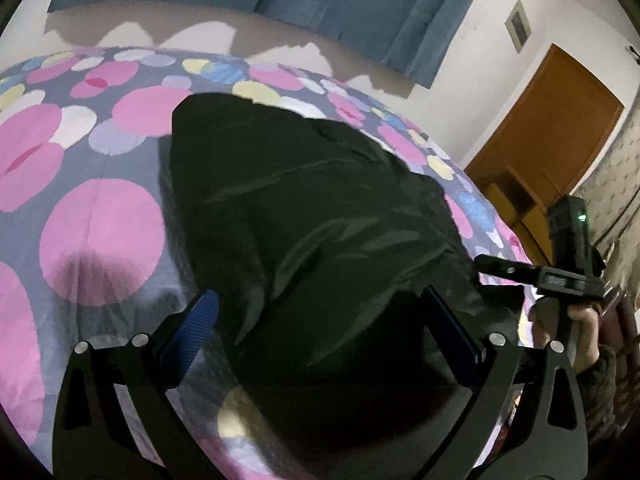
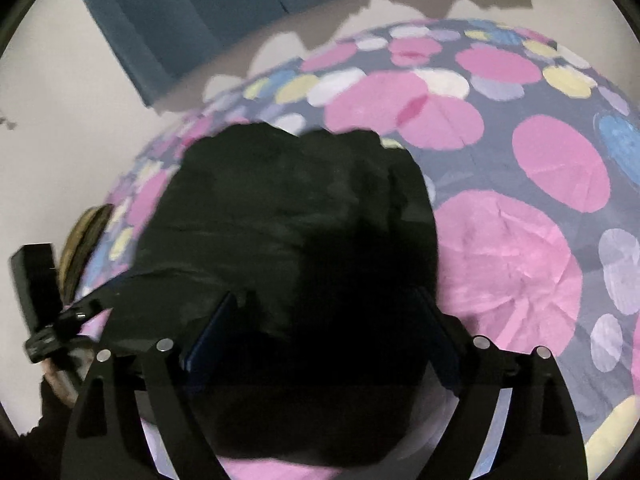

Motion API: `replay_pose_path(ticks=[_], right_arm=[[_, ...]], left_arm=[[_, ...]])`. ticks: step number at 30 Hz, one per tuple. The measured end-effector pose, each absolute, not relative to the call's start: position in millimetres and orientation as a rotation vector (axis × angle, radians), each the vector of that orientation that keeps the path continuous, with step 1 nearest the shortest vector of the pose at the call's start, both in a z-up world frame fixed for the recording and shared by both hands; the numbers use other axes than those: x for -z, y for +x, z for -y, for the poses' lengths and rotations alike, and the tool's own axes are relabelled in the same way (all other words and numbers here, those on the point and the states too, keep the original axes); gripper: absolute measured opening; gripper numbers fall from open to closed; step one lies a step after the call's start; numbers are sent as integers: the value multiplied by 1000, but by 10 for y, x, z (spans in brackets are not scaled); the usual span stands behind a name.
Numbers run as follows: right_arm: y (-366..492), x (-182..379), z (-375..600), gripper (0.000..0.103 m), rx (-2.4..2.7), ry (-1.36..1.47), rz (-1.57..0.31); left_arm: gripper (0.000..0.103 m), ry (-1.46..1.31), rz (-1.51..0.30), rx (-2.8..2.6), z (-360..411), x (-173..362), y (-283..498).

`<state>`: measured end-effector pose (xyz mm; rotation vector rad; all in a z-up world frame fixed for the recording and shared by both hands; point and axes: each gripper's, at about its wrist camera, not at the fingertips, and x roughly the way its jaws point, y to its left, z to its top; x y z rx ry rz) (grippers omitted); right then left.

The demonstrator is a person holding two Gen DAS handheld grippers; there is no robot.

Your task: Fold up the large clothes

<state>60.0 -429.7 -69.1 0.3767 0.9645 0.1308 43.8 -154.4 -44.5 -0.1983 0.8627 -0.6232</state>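
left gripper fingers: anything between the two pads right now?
Yes. In the left wrist view the left gripper stands open, and the near end of the black garment fills the gap between its pads, lying on the dotted bedsheet.

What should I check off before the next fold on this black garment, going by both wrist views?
1. Left tongs open, nothing pinched: ok; the blue pads stand wide apart over the fabric.
2. Right tongs open: ok, jaws spread wide.
3. Black garment lying fully on the bedspread: ok, its far edge is on the bed.
4. Garment folded flat: not ok, creases and a lumpy far edge show.
5. Near hem position: cannot tell, it is dark and hidden between the tongs.
6. Bedspread around the garment free of other items: ok.
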Motion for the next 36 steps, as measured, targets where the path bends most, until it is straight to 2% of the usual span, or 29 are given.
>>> replay_pose_path(ticks=[9,36], right_arm=[[739,1140,4497,99,-189,559,-1015],[833,1137,4005,98,-273,514,-1041]], left_arm=[[101,-197,-862,619,1644,519,552],[101,-268,-854,612,1425,614,729]])
